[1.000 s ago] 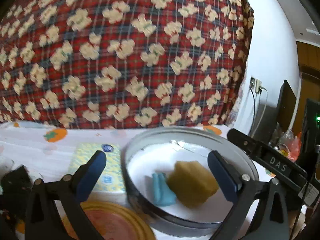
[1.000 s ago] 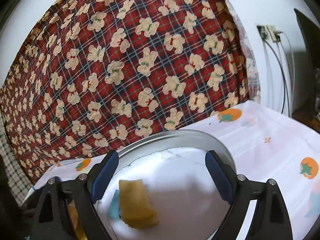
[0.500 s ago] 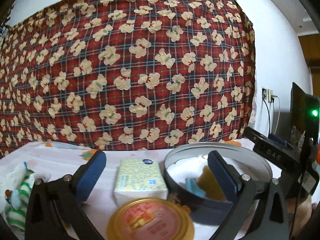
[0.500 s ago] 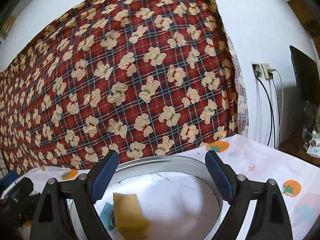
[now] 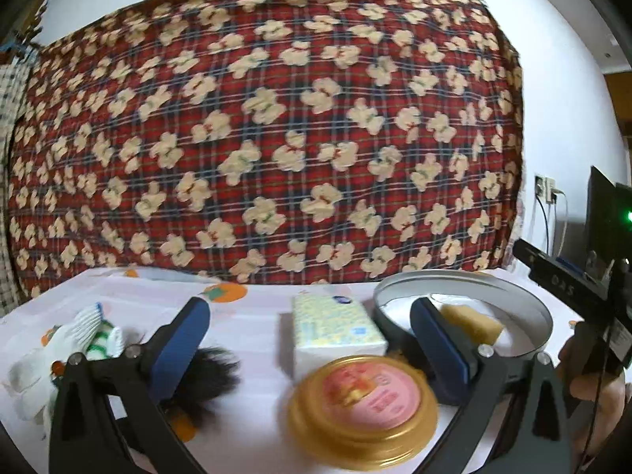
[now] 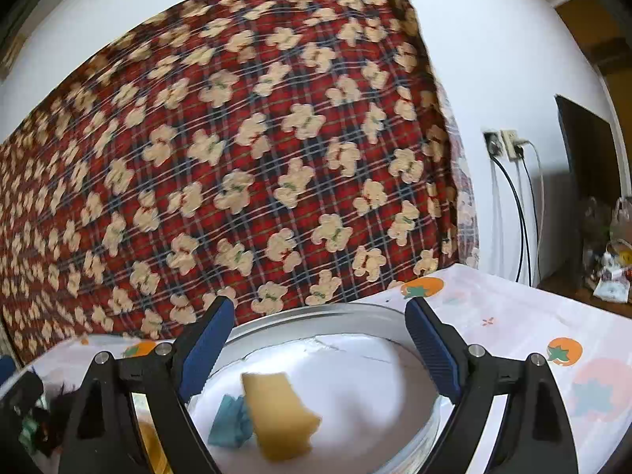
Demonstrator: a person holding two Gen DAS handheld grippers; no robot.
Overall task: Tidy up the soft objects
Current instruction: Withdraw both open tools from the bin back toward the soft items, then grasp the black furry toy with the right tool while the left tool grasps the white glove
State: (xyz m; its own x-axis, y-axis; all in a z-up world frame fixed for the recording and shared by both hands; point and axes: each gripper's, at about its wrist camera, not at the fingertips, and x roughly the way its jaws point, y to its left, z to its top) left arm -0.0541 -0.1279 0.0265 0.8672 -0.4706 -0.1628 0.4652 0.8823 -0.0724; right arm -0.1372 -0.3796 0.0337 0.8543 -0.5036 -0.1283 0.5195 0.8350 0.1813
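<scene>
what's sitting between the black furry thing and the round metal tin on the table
In the left wrist view, the tissue pack lies between the black furry thing and the metal tin, with the gold-rimmed lid just in front of it.

a table covered with a white cloth [image 5: 256, 316] printed with orange fruit carries everything. on it, from left to right in the left wrist view: a white and green striped knit thing [image 5: 85, 335], a black furry tuft [image 5: 209, 375], a tissue pack [image 5: 331, 326] with a gold-rimmed round lid [image 5: 363, 407] in front of it, and just beside the pack a round metal tray [image 5: 466, 280] lined in white
</scene>
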